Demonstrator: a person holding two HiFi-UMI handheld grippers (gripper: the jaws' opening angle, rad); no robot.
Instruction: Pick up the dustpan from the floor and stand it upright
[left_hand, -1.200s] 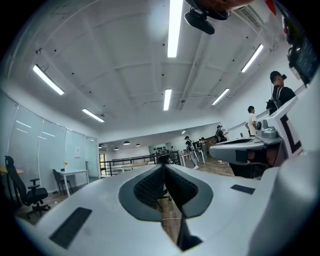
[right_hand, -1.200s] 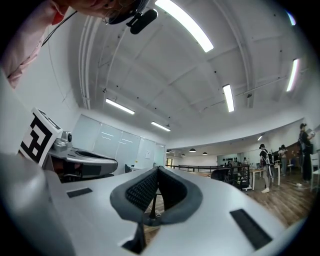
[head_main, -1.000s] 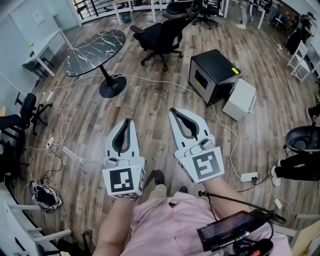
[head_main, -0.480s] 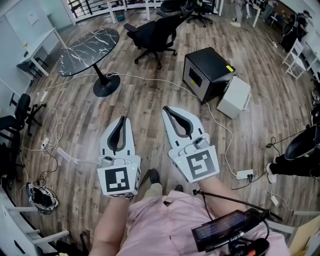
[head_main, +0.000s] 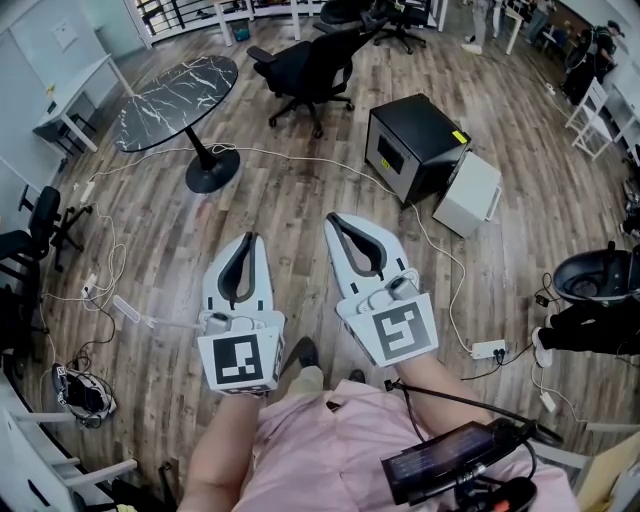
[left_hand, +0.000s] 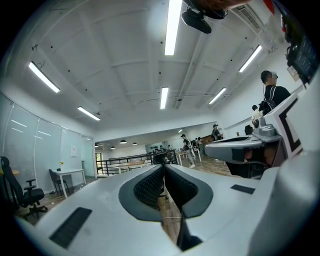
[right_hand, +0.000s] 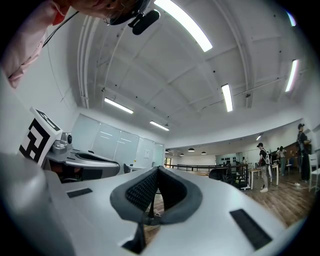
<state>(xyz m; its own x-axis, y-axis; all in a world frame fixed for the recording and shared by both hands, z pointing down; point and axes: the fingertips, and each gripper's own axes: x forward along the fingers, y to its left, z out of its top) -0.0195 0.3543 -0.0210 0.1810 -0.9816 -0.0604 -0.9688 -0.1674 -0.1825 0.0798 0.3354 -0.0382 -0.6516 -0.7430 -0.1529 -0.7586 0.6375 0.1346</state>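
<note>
No object that I can name as the dustpan shows in any view. A black scoop-shaped object (head_main: 598, 273) sits at the right edge of the head view, beside a person's legs; I cannot tell what it is. My left gripper (head_main: 250, 238) and right gripper (head_main: 333, 218) are held side by side above the wooden floor, pointing away from me. Both are shut with tips touching and nothing between the pads. The left gripper view shows the closed left gripper (left_hand: 163, 166) against the ceiling and the far room. The right gripper view likewise shows the right gripper (right_hand: 158, 168) closed and empty.
A black cabinet (head_main: 415, 145) and a white box (head_main: 472, 195) stand ahead on the right. A round marble table (head_main: 175, 90) and an office chair (head_main: 310, 70) are farther off. Cables (head_main: 440, 250) and a power strip (head_main: 490, 350) lie on the floor. A person's leg (head_main: 590, 330) is at the right.
The head view has shifted a little, so the floor objects sit slightly lower-left than a second ago. The black object at the right edge shows more fully. Both grippers stay shut.
</note>
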